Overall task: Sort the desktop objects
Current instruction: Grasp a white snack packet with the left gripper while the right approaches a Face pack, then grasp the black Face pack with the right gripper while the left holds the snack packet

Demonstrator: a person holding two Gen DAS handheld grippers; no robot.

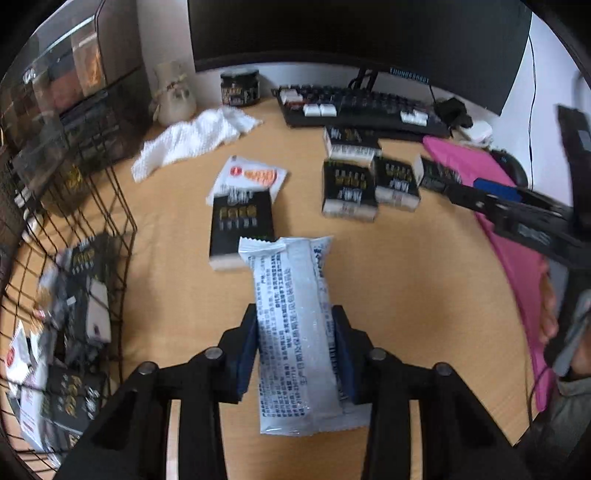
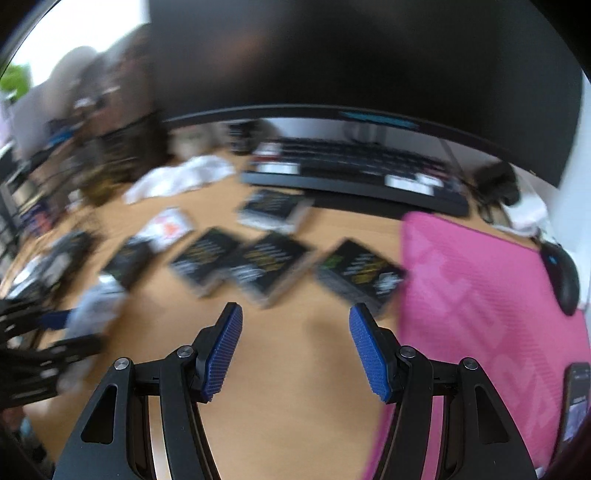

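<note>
My left gripper (image 1: 294, 317) is shut on a white snack packet (image 1: 290, 302) printed with small text; both blue pads press its sides. Beyond the packet lies a black box (image 1: 242, 229), partly on a white and orange sachet (image 1: 251, 177). Several more black boxes (image 1: 349, 192) lie further right toward the keyboard. My right gripper (image 2: 295, 328) is open over bare wood with nothing between its pads; its view is blurred. The same black boxes (image 2: 273, 266) lie just ahead of it. The right gripper's arm (image 1: 517, 214) shows at the right of the left wrist view.
A black wire basket (image 1: 122, 236) at the left holds several boxes and sachets. A white cloth (image 1: 195, 138), a dark jar (image 1: 240, 88), a keyboard (image 1: 354, 107) and a monitor (image 1: 351, 33) stand at the back. A pink mat (image 2: 480, 295) with a mouse (image 2: 563, 277) lies right.
</note>
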